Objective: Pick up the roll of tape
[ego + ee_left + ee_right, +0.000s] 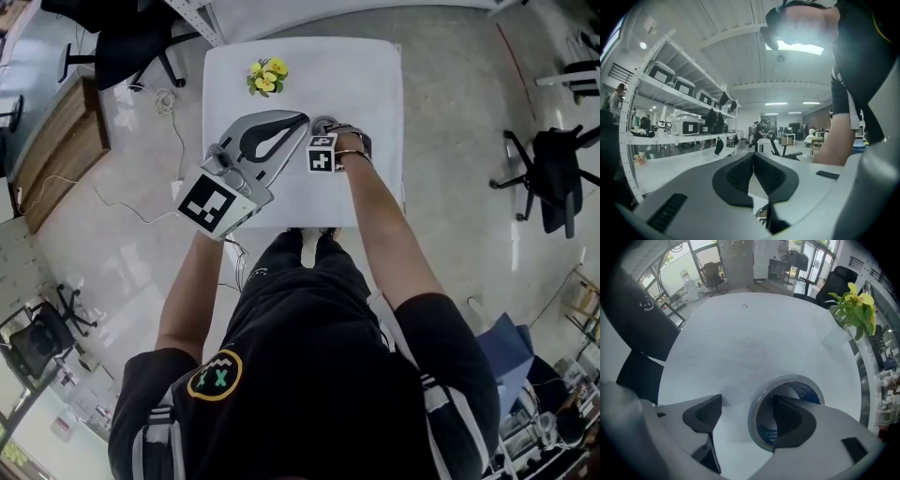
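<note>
Right gripper view shows right tool [746, 404] open astride the tape roll [787, 379]; left tool [753, 155] closed.

My left gripper [753, 157] sits level at 9 o'clock of my right, fingers [738, 176] shut together, empty. My right arm [384, 225] reaches out; my right gripper [746, 404] points straight down, its fingers [790, 420] apart.

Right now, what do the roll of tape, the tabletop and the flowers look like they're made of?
Roll of tape: wound plastic film, slightly glossy grey edge, around a blue printed core, probably cardboard.
Tabletop: smooth matte white, perhaps laminate or painted board.
Flowers: yellow blooms, green leaves; real or artificial, I cannot tell.
</note>
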Available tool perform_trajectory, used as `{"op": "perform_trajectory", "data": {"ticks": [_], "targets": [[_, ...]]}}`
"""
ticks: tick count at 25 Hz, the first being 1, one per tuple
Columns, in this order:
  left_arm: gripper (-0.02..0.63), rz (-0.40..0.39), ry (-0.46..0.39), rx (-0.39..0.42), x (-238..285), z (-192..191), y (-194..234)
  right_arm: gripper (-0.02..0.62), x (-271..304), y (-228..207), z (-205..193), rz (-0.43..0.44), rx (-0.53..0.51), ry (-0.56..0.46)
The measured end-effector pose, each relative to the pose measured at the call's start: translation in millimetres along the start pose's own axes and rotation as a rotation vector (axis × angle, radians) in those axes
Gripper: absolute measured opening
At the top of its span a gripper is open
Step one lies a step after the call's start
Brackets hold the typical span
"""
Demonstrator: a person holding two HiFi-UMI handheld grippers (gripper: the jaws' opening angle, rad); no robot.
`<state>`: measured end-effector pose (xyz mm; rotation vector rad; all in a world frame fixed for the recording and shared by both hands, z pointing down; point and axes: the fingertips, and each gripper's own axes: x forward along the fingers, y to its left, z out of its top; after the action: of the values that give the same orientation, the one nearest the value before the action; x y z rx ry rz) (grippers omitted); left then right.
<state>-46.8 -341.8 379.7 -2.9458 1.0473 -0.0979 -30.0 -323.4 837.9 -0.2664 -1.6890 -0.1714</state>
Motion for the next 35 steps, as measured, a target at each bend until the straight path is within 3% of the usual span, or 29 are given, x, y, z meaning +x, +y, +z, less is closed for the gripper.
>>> {"op": "perform_trajectory", "data": {"ticks": [5,9,11,18,26,35], "targets": [[0.020,0.006,-0.012,-0.052,5,9,0,0.325,-1,1,1,0.021,-0.037,0.012],[0.020,-0.002,0.001,0.007,2,-1,4,0.226,-3,5,1,0.019,-0.064,0.007],[0.020,-0.001,-0.003,0.006,2,0,4,0.098,-3,6,1,0.002,-0.081,0.010],[0.020,0.001,0.001,-0.003,1,4,3,0.083,-6,8,0,-0.020,-0.064,0.005],[0.020,-0.018,-0.035,0.001,-1,12,-8,0.066,-37,5,12,-0.051,0.042,-0.111],[0.020,-0.031,-0.063,0.033,-6,20,-26,0.066,-102,-2,33,-0.175,0.162,-0.311]]}}
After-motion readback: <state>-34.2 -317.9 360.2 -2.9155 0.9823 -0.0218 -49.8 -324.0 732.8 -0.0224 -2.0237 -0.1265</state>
